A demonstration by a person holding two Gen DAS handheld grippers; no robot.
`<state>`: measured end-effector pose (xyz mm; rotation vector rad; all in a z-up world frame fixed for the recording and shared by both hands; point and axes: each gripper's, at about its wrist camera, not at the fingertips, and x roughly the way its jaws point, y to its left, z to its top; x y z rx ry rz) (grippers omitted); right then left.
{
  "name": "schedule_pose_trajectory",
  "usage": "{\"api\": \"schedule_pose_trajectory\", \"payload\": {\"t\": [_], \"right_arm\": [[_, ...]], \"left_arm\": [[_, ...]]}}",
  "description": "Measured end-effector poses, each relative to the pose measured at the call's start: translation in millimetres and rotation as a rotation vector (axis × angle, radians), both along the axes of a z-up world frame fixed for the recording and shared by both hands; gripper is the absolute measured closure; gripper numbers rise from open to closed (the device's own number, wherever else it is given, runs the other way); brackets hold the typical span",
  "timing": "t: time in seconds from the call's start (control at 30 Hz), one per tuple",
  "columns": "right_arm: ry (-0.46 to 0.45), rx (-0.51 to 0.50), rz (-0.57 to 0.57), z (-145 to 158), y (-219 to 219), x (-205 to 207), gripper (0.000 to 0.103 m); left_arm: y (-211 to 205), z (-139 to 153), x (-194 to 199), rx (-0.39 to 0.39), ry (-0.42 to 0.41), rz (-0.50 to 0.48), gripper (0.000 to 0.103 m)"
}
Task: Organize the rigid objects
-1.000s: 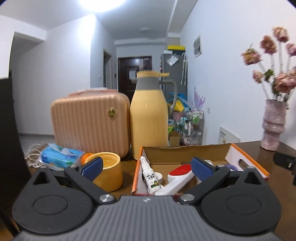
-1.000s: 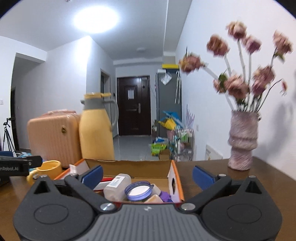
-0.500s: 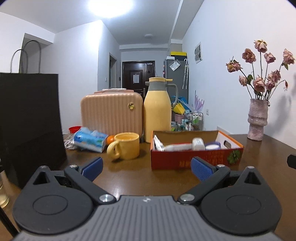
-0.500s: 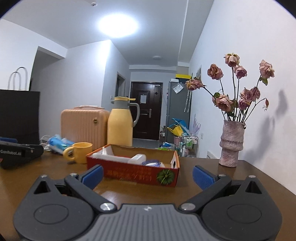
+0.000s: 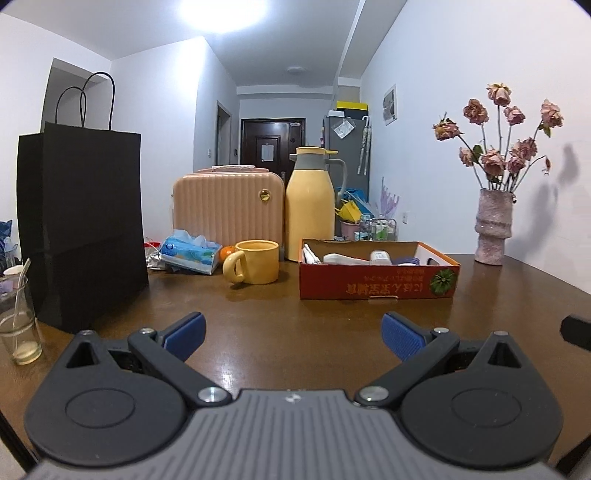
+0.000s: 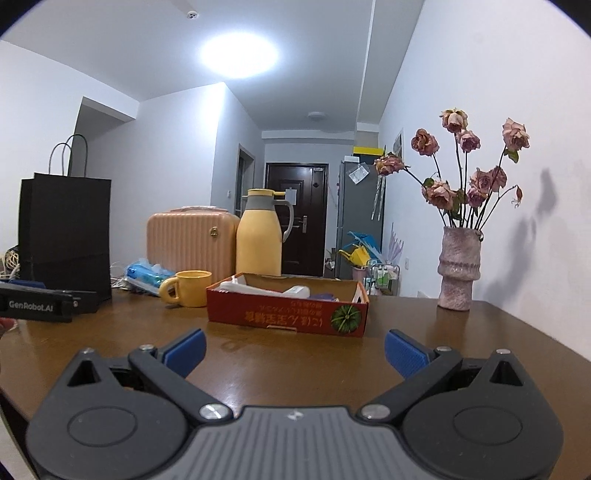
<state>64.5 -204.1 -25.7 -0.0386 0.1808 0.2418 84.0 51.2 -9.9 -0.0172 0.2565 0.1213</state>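
Shallow red cardboard box (image 5: 378,284) holding white bottles, both tongs (image 5: 291,334) (image 6: 293,350) spread apart, empty

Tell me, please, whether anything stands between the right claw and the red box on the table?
Nothing visible does: only bare table lies between the open right claw and the red box.

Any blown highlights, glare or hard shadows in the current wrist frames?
Left wrist: ceiling light clips to white; soft sheen on the table. Right wrist: ceiling light also blown; the flowers cast a crisp shadow on the wall. Both sharp, with fisheye bending at the edges.
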Motion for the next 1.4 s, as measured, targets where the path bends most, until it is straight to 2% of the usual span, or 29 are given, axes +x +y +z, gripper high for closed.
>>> {"api": "schedule_pose_trajectory", "payload": {"t": [0.27, 0.5, 1.4], "right_arm": [[0.009, 0.002, 0.008, -6, 5, -24, 0.0], [-0.006, 0.01, 0.002, -4, 3, -32, 0.0], [0.0, 0.024, 0.004, -6, 0, -33, 0.0]], "left_arm": [[-2, -6, -36, -0.007, -0.019, -0.024, 0.0], [-5, -7, -49, -0.011, -0.023, -0.031, 0.0], [-9, -8, -52, -0.005, -0.024, -0.037, 0.0]]}}
